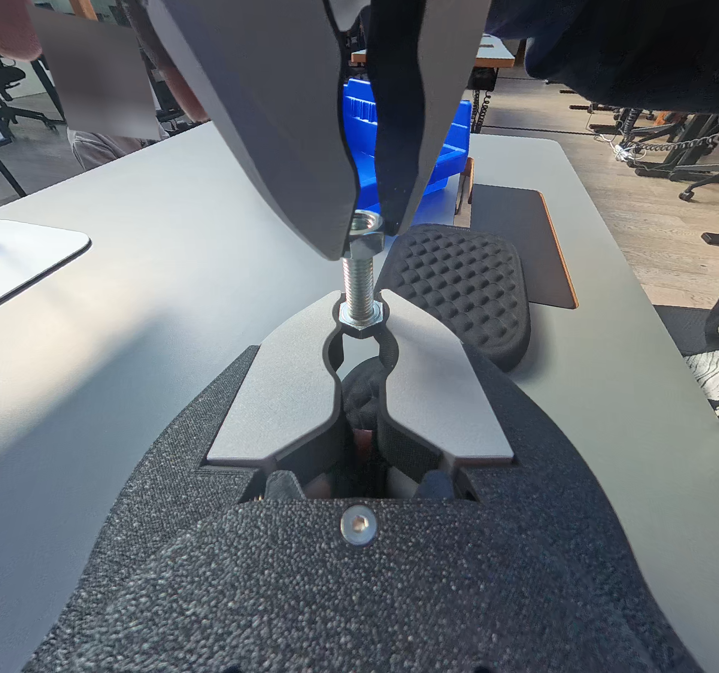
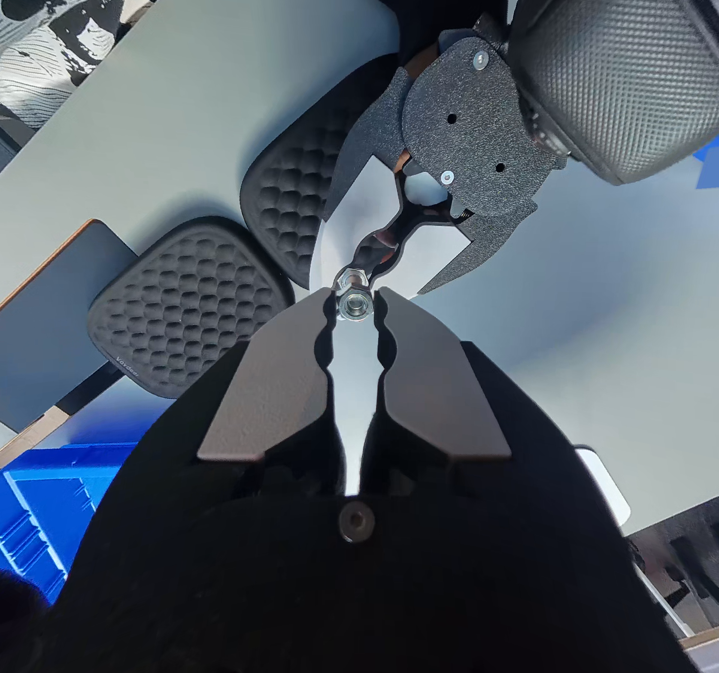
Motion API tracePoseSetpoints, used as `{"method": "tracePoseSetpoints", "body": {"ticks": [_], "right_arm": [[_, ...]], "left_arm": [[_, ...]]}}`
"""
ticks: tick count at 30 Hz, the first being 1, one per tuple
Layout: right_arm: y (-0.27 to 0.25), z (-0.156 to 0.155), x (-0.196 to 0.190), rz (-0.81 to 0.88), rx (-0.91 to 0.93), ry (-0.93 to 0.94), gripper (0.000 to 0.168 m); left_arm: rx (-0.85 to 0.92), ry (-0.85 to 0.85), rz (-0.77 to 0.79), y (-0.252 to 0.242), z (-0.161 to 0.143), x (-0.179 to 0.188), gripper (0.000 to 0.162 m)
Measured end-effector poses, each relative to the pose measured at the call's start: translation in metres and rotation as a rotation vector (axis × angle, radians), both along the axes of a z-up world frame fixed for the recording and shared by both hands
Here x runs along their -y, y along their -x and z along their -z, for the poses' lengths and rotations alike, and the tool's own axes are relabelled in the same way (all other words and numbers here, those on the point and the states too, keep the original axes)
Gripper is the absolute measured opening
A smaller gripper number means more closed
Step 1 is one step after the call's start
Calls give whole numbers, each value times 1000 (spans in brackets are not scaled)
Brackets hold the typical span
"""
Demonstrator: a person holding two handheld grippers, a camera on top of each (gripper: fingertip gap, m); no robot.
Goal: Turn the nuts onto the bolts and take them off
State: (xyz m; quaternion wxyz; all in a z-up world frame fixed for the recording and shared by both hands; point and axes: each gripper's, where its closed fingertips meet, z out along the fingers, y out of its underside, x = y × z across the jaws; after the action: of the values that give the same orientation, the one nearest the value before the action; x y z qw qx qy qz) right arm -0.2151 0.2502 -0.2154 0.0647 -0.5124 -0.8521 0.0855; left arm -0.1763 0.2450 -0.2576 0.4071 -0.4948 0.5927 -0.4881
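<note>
With the silver threaded steel bolt (image 1: 358,288) standing upright above the pale grey tabletop (image 1: 155,265), its long axis runs straight between the two tools: head down, free end up. The left gripper (image 1: 361,317) is closed on the bolt's hex head, tips pinching it from both sides. The right gripper (image 2: 355,304) comes in from directly above, pointing down along the bolt axis, and its tips are clamped on the silver hex nut (image 2: 355,305) seated at the very top of the thread. In the left wrist view no thread shows above the nut, so I'd judge it only just engaged or nearly off; which direction is in hand can't be told.

Next twist is about that vertical axis, right tool turning, left holding still. Risk: cross-threading or dropping the nut if the axes tilt apart.

Blue plastic storage bin (image 1: 443,140) sits behind the bolt; its contents are hidden. Two black dimpled foam pads (image 2: 190,304) lie on the tabletop, just beside the work.
</note>
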Motion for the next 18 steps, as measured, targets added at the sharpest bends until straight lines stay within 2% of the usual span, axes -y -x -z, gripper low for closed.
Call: {"method": "tracePoseSetpoints", "body": {"ticks": [7, 12, 15, 18], "right_arm": [[0, -1, -3, 269, -4, 13, 17], [1, 3, -8, 673, 9, -17, 17], [3, 1, -6, 683, -25, -45, 17], [8, -6, -6, 611, -68, -19, 35]], "left_arm": [[6, -6, -31, 0, -1, -3, 13], [-10, -8, -53, -1, 2, -6, 13], [-3, -10, -40, -1, 1, -4, 13], [0, 1, -33, -1, 0, -4, 13]]}}
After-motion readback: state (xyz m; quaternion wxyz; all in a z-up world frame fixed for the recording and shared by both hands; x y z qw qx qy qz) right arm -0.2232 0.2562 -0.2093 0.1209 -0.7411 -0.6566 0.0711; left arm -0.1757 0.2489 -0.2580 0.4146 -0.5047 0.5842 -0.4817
